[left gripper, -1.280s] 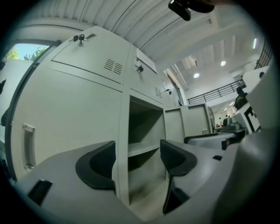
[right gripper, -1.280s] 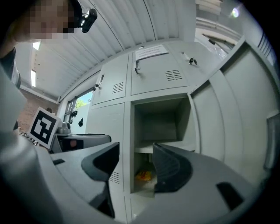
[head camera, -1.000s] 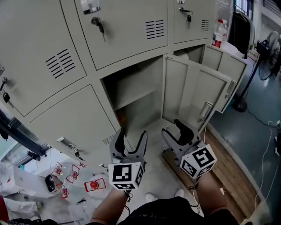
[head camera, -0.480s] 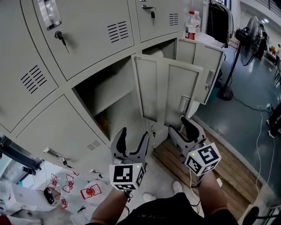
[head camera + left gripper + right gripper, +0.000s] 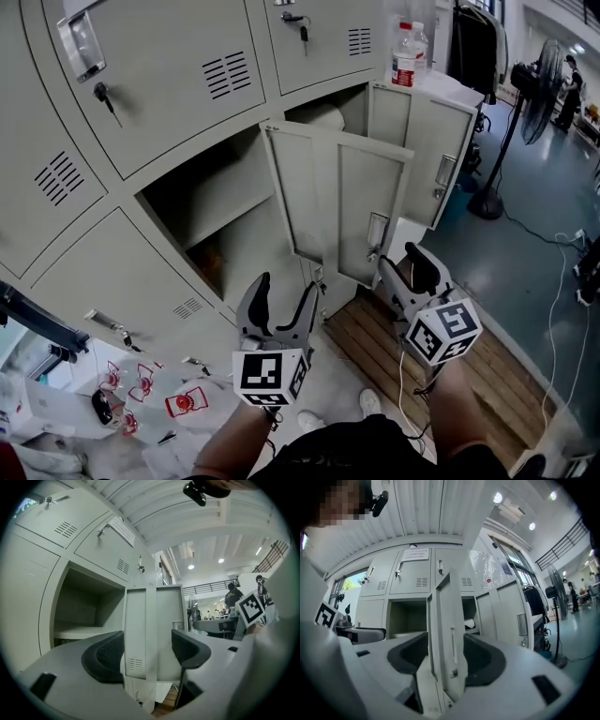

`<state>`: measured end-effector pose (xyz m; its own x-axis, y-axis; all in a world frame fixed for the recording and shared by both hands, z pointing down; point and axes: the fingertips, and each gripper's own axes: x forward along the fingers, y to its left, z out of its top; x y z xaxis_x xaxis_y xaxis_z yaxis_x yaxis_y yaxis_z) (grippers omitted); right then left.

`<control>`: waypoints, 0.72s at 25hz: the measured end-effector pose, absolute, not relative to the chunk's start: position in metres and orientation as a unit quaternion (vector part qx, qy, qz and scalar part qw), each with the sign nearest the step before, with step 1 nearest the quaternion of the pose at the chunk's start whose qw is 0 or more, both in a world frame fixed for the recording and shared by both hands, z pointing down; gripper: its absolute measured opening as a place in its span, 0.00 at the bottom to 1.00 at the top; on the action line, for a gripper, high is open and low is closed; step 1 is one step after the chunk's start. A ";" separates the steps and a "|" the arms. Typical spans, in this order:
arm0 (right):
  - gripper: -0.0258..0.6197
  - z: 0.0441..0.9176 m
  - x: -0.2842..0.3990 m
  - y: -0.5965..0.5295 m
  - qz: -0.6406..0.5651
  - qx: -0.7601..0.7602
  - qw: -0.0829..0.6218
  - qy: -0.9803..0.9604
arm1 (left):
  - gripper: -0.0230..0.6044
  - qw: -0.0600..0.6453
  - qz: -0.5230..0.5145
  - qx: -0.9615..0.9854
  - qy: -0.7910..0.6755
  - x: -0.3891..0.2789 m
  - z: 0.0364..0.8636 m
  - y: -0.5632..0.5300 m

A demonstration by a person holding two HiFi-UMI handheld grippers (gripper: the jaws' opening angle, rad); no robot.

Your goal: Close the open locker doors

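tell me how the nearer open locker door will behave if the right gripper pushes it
The nearer open door looks like thin sheet metal, so probably stiff and light. Hinged on its locker side, it should swing, not slide. Standing wide open, a firm push from the right gripper might slam it.

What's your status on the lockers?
Left gripper open, empty; right gripper open, beside near door edge, not gripping. Far door open too. Nothing seen blocking either swing.
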<state>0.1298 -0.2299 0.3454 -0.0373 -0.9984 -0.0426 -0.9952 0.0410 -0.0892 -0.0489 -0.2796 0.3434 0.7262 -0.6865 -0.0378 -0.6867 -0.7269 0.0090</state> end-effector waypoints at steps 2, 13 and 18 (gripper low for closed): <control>0.41 0.347 0.137 -0.233 -0.019 -0.685 0.044 0.727 | 0.53 0.004 0.018 -0.927 0.375 -0.041 0.343 -0.278; 0.36 0.361 0.160 -0.261 -0.036 -0.646 0.031 0.762 | 0.53 0.010 0.008 -0.907 0.421 -0.020 0.344 -0.279; 0.34 0.366 0.161 -0.274 -0.040 -0.622 0.026 0.781 | 0.53 0.010 0.006 -0.896 0.444 -0.017 0.346 -0.283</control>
